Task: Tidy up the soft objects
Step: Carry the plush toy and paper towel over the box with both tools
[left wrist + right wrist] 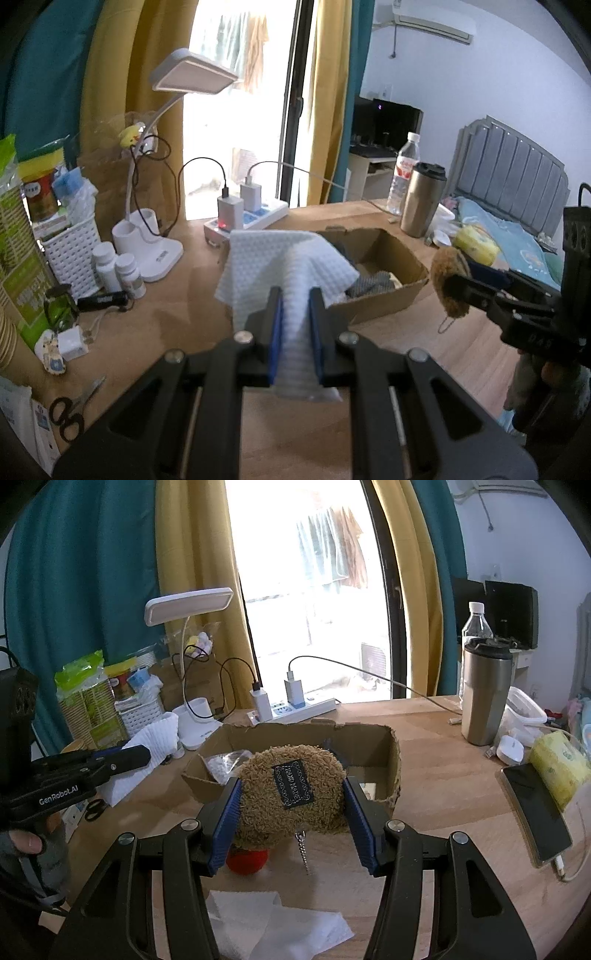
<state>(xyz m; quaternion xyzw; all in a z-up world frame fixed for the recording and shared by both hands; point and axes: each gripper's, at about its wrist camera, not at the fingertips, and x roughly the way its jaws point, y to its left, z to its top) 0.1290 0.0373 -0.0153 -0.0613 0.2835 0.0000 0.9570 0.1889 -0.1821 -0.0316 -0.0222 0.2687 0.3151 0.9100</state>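
Observation:
My left gripper (296,295) is shut on a white waffle-textured cloth (284,266), which hangs above the wooden desk (166,317) just in front of an open cardboard box (388,258). The right gripper (291,786) is shut on a brown furry pouch (291,794) with a black label and a dangling metal chain; it hovers before the same cardboard box (391,768). In the left wrist view the pouch (448,280) and the right gripper (458,282) show at the right. The left gripper (149,753) with the cloth (155,746) shows at the left of the right wrist view. Grey fabric items lie inside the box.
A white desk lamp (192,70), power strip (251,221) with chargers, pill bottles (118,269), white basket (72,254) and scissors (70,410) crowd the left. A steel tumbler (485,694), water bottle (476,624), phone (535,812) and yellow tissue pack (557,768) stand right. White tissue (273,926) and a red object (246,862) lie near.

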